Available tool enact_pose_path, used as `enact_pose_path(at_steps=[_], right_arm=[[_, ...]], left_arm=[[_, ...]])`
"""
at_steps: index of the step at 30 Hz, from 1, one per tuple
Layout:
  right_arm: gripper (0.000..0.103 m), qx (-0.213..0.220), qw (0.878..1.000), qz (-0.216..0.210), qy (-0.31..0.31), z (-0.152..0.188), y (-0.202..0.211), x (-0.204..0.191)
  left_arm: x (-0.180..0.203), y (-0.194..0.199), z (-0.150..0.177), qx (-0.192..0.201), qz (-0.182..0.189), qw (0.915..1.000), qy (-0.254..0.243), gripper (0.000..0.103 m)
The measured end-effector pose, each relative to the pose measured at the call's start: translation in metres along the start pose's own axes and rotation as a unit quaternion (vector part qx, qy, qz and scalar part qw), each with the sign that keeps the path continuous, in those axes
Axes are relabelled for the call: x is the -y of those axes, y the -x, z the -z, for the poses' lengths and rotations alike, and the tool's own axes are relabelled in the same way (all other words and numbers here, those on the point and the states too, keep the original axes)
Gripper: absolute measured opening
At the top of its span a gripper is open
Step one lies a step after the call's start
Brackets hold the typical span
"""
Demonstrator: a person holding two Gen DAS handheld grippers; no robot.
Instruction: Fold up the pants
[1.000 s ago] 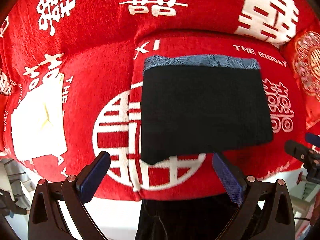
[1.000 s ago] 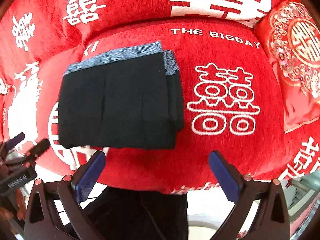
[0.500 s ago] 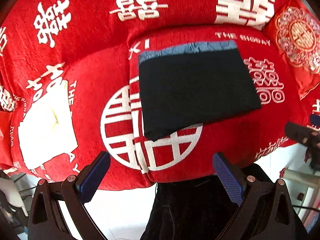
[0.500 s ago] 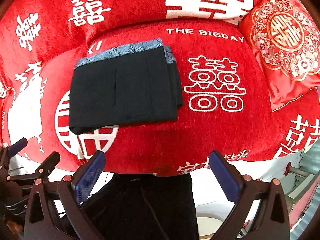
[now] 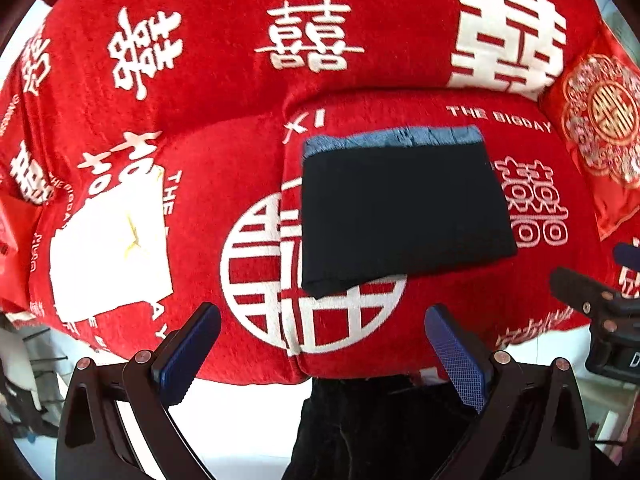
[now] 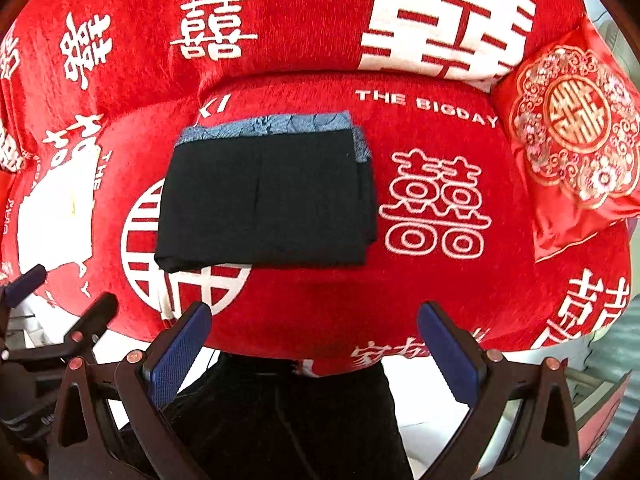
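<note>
Two views are available to me. In the left wrist view, my left gripper (image 5: pixel 320 344) hangs off the front edge of the sofa cover (image 5: pixel 224 184), jaws spread wide with nothing between the blue pads (image 5: pixel 460 360). The folded black pants (image 5: pixel 400 216) lie flat on the seat, near its back edge, overlapping the upper right part of the white circular emblem (image 5: pixel 272 280). Their blue-grey waistband (image 5: pixel 392 138) faces the backrest. A white patch (image 5: pixel 108 248) shows toward the left end of the seat, well apart from the pants. The right gripper (image 5: pixel 600 300) enters at the right edge of the view; I cannot tell its jaw state there.

In the right wrist view, my right gripper (image 6: pixel 316 352) also sits off the front edge, jaws fully apart and empty. The pants (image 6: pixel 264 200) lie left of centre, stacked layers visible along their right side. A red embroidered cushion (image 6: pixel 572 136) rests at the right end of the seat.
</note>
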State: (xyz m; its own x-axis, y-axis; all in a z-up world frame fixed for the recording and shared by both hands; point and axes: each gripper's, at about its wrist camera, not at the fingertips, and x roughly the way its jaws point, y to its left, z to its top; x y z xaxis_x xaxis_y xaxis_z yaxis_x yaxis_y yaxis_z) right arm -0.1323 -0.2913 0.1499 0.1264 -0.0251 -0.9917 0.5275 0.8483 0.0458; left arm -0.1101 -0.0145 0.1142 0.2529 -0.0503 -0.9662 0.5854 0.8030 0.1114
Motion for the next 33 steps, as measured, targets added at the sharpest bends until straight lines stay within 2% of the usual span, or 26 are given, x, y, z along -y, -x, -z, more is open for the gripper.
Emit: enact_pose_path(at_steps=[15,33], right_arm=[[0.103,-0.010,1.000,0.001,0.012,-0.002,-0.002,0.010],[0.103,-0.001,1.000,0.004,0.021,-0.012,-0.002,0.001]], left_arm=[[0.018,0.002,-0.001,-0.009,-0.010,0.9998,0.016,0.102],[0.014,0.000,-0.006,-0.010,-0.018,0.9996,0.018,0.102]])
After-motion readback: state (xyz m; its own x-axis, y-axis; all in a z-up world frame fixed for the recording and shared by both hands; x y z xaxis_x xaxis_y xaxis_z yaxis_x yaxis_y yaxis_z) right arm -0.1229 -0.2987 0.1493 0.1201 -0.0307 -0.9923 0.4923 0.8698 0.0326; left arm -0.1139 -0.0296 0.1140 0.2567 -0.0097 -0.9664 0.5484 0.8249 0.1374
